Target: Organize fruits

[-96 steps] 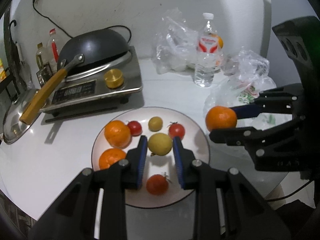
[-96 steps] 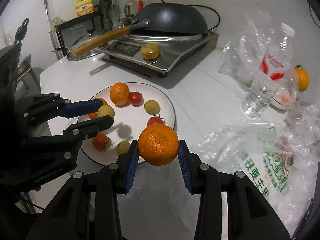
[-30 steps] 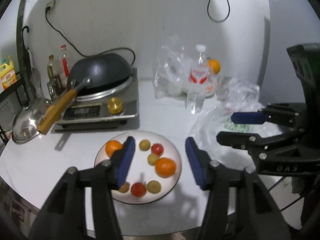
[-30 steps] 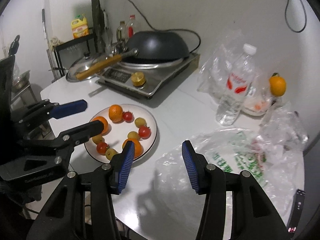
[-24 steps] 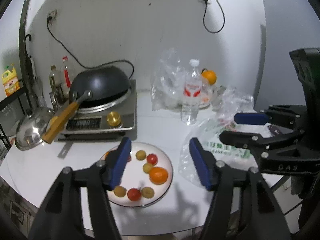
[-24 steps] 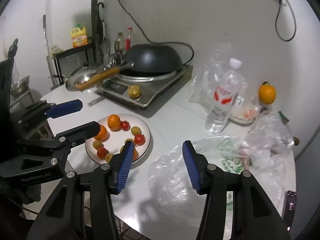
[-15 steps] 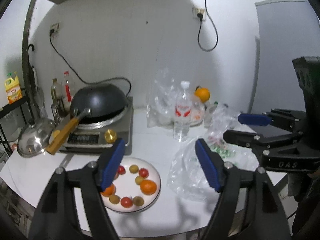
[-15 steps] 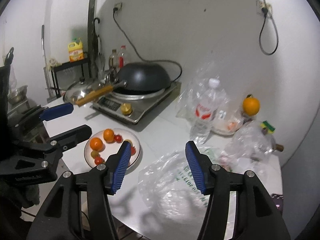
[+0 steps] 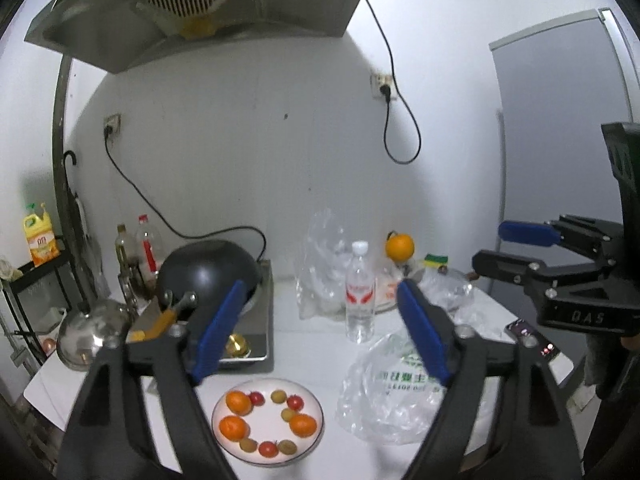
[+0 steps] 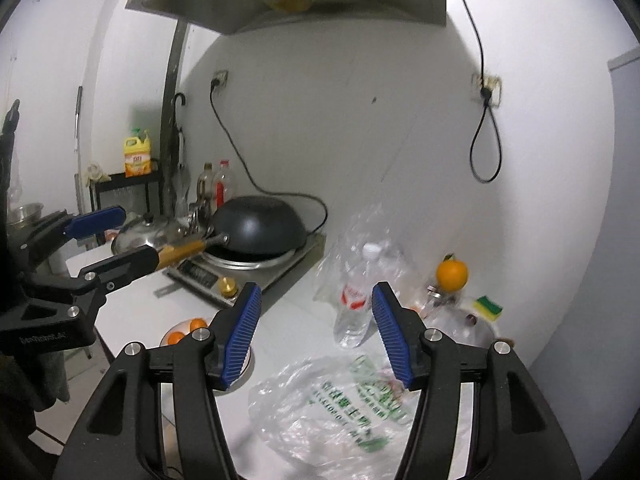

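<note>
1. The white round ceramic plate [image 9: 267,420] lies on the white desk [image 9: 312,356], below and ahead of the left tongs [image 9: 320,332] and nearer them than the right tongs [image 10: 316,336]; from the right wrist it peeks out low and left, behind a blue pad.
2. One stray round orange [image 9: 399,246] sits at the back by the wall, well apart from the plate, on the right tongs' side.
3. Both tongs have just been opening; each pair of jaws stands wide, nothing between them.
4. On the plate: three oranges, three red cherry tomatoes, four small yellow-green fruits.
5. Also there: one clear plastic water bottle [image 9: 360,292] and one crumpled printed plastic bag [image 9: 394,400].
</note>
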A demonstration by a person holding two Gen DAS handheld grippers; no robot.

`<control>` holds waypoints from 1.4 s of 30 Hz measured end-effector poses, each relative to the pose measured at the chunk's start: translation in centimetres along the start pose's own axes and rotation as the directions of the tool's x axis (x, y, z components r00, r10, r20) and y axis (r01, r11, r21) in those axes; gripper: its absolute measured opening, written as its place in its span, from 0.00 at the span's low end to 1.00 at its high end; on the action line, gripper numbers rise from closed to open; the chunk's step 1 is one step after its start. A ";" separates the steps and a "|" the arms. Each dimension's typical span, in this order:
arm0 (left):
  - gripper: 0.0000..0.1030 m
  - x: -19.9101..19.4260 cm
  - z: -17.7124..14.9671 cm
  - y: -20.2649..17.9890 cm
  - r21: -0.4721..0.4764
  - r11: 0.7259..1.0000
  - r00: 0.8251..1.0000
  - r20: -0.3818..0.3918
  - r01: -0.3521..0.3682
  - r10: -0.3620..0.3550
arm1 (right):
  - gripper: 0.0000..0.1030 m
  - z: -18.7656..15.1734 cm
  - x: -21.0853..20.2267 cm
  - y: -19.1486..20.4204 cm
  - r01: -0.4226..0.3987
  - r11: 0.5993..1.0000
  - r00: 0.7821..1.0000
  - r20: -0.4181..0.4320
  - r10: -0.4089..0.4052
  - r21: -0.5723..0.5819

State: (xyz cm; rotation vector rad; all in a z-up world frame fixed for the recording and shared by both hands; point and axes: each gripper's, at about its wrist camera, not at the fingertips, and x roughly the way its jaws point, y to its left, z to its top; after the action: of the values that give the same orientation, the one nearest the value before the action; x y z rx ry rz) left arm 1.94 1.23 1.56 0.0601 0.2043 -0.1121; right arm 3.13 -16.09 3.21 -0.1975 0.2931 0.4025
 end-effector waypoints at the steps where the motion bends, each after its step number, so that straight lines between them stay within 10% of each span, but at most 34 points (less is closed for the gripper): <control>1: 0.87 -0.3 0.3 0.0 -0.003 1.000 1.000 0.005 0.000 0.000 | 0.62 0.3 -0.4 -0.1 0.006 1.000 1.000 0.010 -0.006 -0.007; 42: 0.96 -3.6 4.1 -1.3 -0.013 0.997 0.992 0.097 -0.074 0.075 | 0.71 2.3 -4.6 -2.6 0.034 0.999 0.991 0.129 -0.036 0.012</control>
State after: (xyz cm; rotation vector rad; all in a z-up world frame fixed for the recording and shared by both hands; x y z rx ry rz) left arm -0.90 0.04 6.20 0.0531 0.1050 -0.0393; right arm 0.75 -19.51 7.18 -0.1661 0.1639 0.3772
